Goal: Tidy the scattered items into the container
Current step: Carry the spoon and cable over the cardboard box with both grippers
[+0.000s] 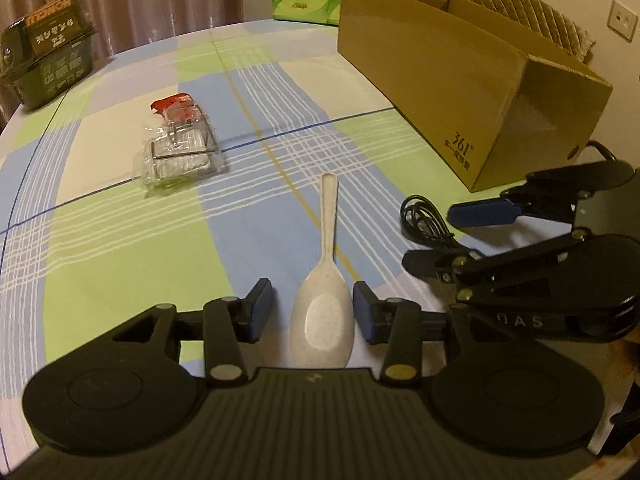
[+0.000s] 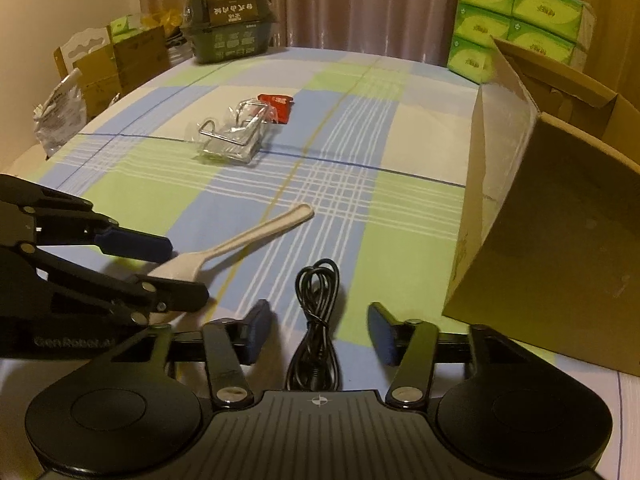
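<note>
Left claw: your left claw (image 1: 313, 312) is partly open, with a blue pad on each side of the spoon bowl. The right pad looks very close to the bowl, maybe touching. The left pad has a gap. It does not squeeze the spoon.
Spoon: the pale spoon (image 1: 325, 280) lies flat on the bench (image 1: 120, 240). Its bowl sits between your left claw's pads and its handle points away from you.
Right claw: your right claw (image 2: 318, 332) is partly open too. The black cable lies between its pads, and you can see space on both sides. It holds nothing.
Cable: the black cable (image 2: 316, 320) is coiled in a bundle and rests on the bench, near the box's closest corner.
Box: the big brown cardboard box (image 1: 460, 92) stands on the right side of the bench with its top open. You cannot see if anything is inside it.
Wire rack: a small metal rack in a clear bag (image 1: 180, 156) lies farther out on the bench, well apart from both claws. A red packet (image 1: 174, 104) sits at its far end, touching it.
Bench cloth: the bench wears a checked cloth of blue, green and white.
Far things: a dark green tub (image 2: 228, 24) sits at the far edge, and green tissue packs (image 2: 516, 16) are stacked behind the box.
</note>
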`<state>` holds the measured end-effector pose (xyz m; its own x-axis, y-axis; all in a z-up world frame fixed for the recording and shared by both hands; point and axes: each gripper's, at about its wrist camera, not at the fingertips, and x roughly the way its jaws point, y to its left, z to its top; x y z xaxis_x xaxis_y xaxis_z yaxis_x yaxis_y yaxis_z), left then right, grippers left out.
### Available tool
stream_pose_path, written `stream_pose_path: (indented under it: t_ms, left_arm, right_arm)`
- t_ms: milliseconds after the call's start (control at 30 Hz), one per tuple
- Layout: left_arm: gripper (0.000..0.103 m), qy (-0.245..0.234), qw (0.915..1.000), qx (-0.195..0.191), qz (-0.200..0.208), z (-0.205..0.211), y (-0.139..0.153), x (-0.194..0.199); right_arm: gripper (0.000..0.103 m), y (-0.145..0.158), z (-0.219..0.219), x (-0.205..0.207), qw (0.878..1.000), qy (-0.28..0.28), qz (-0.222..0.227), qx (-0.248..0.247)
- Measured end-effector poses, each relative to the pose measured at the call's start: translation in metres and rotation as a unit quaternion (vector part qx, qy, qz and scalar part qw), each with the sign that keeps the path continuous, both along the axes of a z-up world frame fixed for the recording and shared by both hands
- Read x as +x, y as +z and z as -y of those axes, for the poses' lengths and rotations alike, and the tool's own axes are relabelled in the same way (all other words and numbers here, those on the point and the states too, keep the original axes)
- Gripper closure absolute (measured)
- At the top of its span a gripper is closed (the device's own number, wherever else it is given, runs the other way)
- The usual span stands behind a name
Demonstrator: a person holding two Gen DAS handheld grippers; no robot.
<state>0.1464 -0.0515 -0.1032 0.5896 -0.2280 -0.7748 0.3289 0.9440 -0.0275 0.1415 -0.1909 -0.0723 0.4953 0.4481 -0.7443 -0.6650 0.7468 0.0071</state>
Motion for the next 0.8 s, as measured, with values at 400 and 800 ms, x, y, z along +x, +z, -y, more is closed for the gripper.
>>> stream_pose_path:
  t_ms: [400,800]
  left_arm:
    - [0.063,-0.02,0.9997,0.014,0.001,0.006,0.0,-0.001]
    - [0.076,-0.034,0.9991,0.024,0.001,0.01,0.003,-0.006]
  right_arm:
    - [0.091,0.001,0.0,-0.006,1.0,-0.005,0.009,0.002]
    - [0.091,0.003,0.009,-0.009,1.0,-0.02,0.008,0.001]
